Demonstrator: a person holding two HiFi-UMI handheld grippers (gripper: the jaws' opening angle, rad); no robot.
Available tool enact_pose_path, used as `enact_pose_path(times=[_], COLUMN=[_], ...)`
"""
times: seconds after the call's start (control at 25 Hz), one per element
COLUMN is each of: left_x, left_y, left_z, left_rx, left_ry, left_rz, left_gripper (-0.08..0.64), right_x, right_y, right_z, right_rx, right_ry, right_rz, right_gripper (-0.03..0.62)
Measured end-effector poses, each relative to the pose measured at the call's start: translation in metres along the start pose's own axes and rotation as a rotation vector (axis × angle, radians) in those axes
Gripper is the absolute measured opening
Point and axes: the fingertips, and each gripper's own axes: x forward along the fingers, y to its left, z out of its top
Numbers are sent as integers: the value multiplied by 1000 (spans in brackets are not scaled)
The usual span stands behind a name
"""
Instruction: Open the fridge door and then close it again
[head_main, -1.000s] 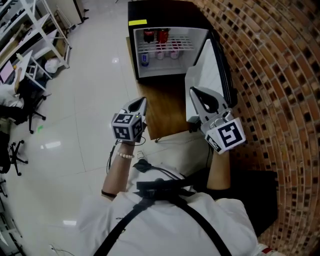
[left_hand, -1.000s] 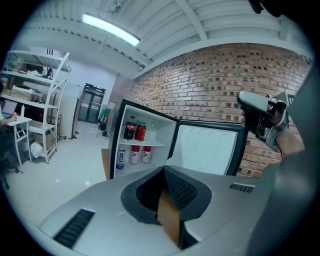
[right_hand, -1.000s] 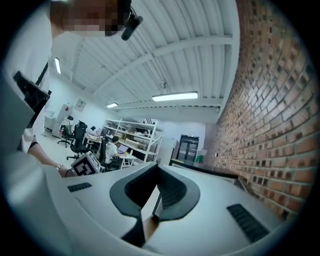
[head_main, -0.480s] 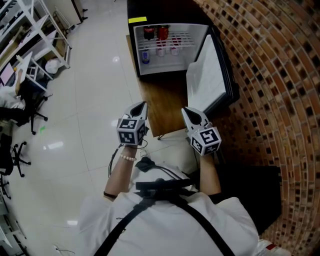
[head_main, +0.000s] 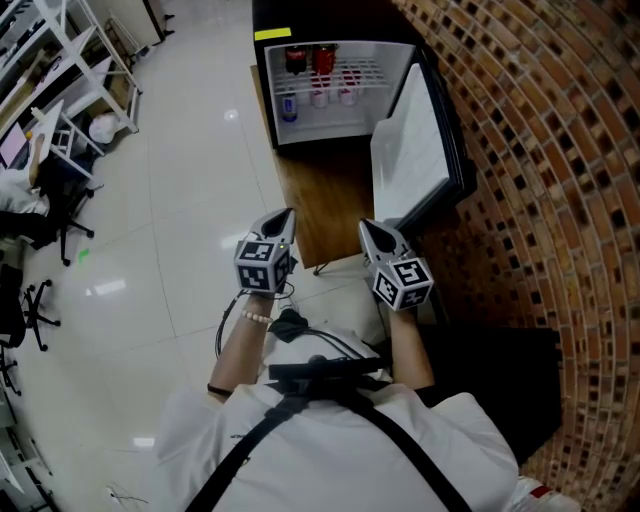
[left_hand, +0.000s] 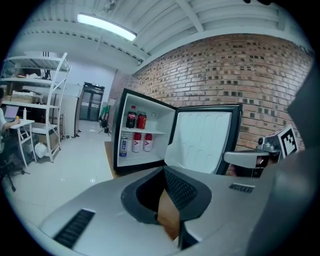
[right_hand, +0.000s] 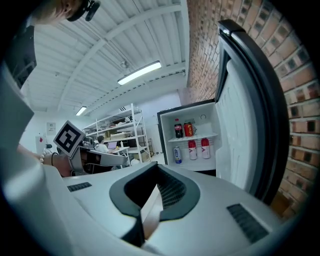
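Mini fridge (head_main: 330, 18) standing open, door (head_main: 415, 150) swung wide toward brick wall (head_main: 545, 150); left gripper (head_main: 288, 214) and right gripper (head_main: 364, 226) side by side, well short, jaws together.

We wear a white shirt (head_main: 330, 455) crossed by black straps (head_main: 322, 398), a pale bead bracelet (head_main: 252, 314) and a black band (head_main: 215, 387). Our left gripper (head_main: 288, 213) and right gripper (head_main: 365, 227) are grey, with black ribbed linings and black-and-white marker cubes (head_main: 262, 262).

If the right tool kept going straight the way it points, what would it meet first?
Probably the open fridge, near its left side, though depth is unclear. The door stands right of that line.
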Motion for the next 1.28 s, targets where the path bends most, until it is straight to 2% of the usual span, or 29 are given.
enact_pose_path(times=[0.68,0.92,1.28], left_x=[-1,0,6], left_y=[-6,-5,-17], left_z=[3,2,-4], left_rx=[-30,-35,-27], left_ry=[1,7,28], left_rz=[-25,-21,-41], left_gripper=[0,0,0], right_x=[-8,-12,-38], right_y=[0,-5,-27], right_z=[0,-9,-22], right_rx=[-2,-2,43], right_ry=[-8,24,34], right_rz=[1,-9,-94], right_gripper=[15,20,28])
